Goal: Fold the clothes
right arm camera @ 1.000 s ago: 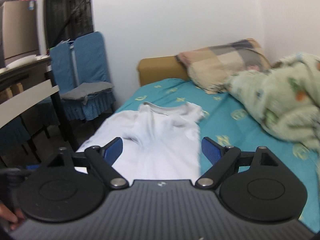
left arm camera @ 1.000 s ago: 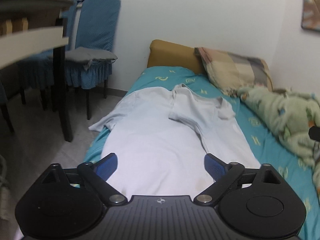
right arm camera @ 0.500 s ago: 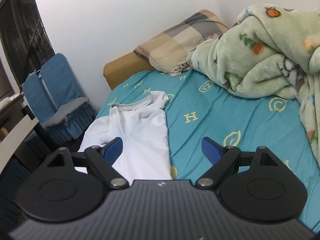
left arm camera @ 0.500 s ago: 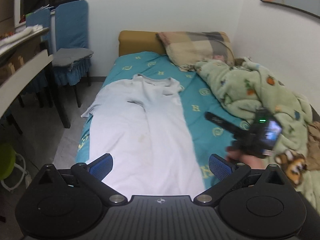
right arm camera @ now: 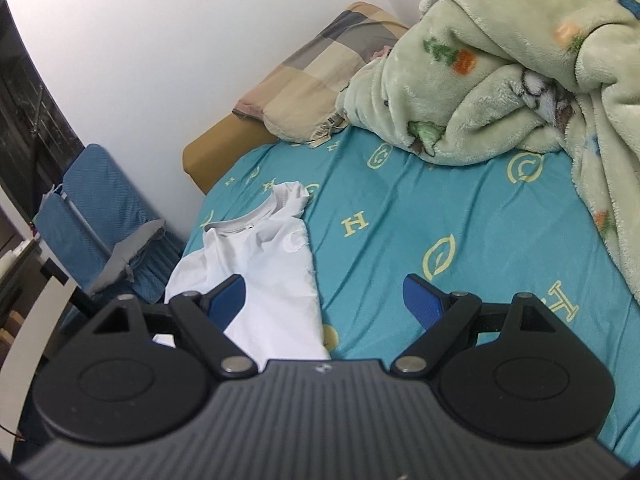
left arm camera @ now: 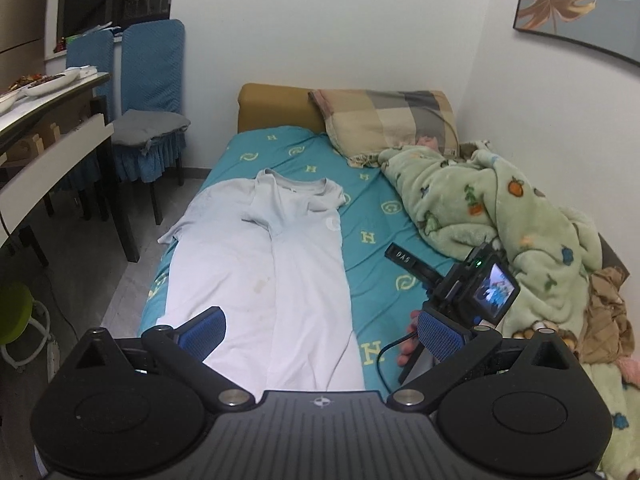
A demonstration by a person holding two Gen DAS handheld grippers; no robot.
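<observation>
A white T-shirt [left arm camera: 272, 272] lies lengthwise on the teal bed sheet [left arm camera: 376, 240], collar toward the headboard. Its right side and sleeve are folded in over the chest. My left gripper [left arm camera: 320, 332] hovers open above the shirt's hem end, with nothing between its blue pads. In the right wrist view the right gripper [right arm camera: 324, 298] is open and empty too. It is tilted and sits over the shirt's [right arm camera: 272, 264] right edge and the bare sheet [right arm camera: 400, 232]. In the left wrist view, that tool and the hand [left arm camera: 408, 344] holding it show to the right of the shirt.
A green fleece blanket [left arm camera: 500, 216] is heaped along the wall side of the bed. A checked pillow [left arm camera: 392, 120] leans on the tan headboard. Left of the bed stand two blue chairs [left arm camera: 152, 80], a table [left arm camera: 52, 140] and a green stool [left arm camera: 16, 312].
The left gripper has risen and drawn back, so the whole bed now shows. The right gripper has rolled and shifted right, off the shirt toward the bare sheet. The shirt lies as before.
</observation>
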